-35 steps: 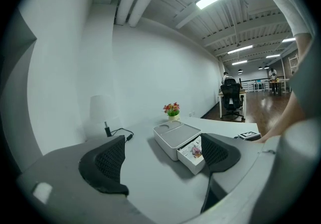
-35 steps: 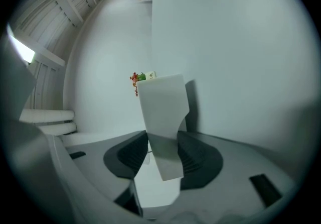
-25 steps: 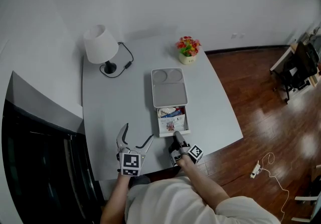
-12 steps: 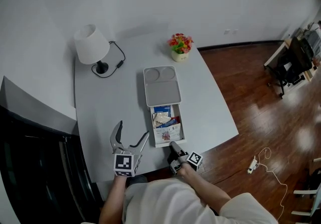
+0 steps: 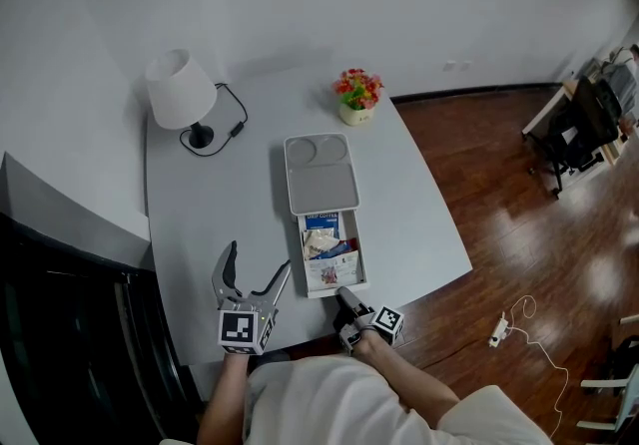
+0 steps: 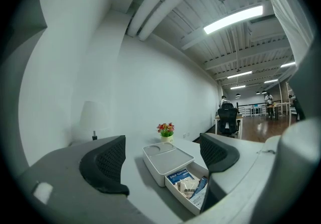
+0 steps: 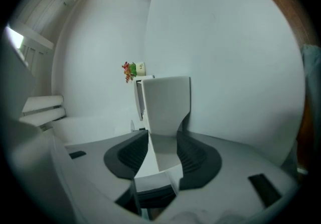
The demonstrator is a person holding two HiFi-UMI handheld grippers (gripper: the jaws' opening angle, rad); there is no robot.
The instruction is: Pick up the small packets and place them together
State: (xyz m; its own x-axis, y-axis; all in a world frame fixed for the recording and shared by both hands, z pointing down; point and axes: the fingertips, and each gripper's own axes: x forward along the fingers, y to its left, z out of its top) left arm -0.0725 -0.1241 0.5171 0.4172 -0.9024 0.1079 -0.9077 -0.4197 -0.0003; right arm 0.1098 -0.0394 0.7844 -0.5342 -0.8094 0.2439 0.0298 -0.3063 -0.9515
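Observation:
Several small packets (image 5: 327, 243) lie in the pulled-out drawer (image 5: 360, 258) of a white box (image 5: 321, 179) on the grey table; a blue one (image 6: 179, 175) lies at the back of the drawer (image 6: 175, 197). My right gripper (image 5: 344, 296) is at the drawer's near end, shut on its white front wall (image 7: 165, 107), which fills the gap between the pads of the right gripper (image 7: 163, 140). My left gripper (image 5: 260, 259) hovers left of the drawer. Its jaws have been closing a little and stand open with nothing between them; past the left gripper (image 6: 160, 160) the box (image 6: 168, 156) shows.
A white lamp (image 5: 180, 89) with its cable (image 5: 235, 124) stands at the table's back left. A small flower pot (image 5: 357, 99) sits behind the box. The table's near edge (image 5: 419, 288) runs just past the right gripper, with wooden floor (image 5: 519, 233) to the right.
The drawer has come farther out of the box toward me with the right gripper on its front. The left gripper has risen slightly and its jaws have narrowed.

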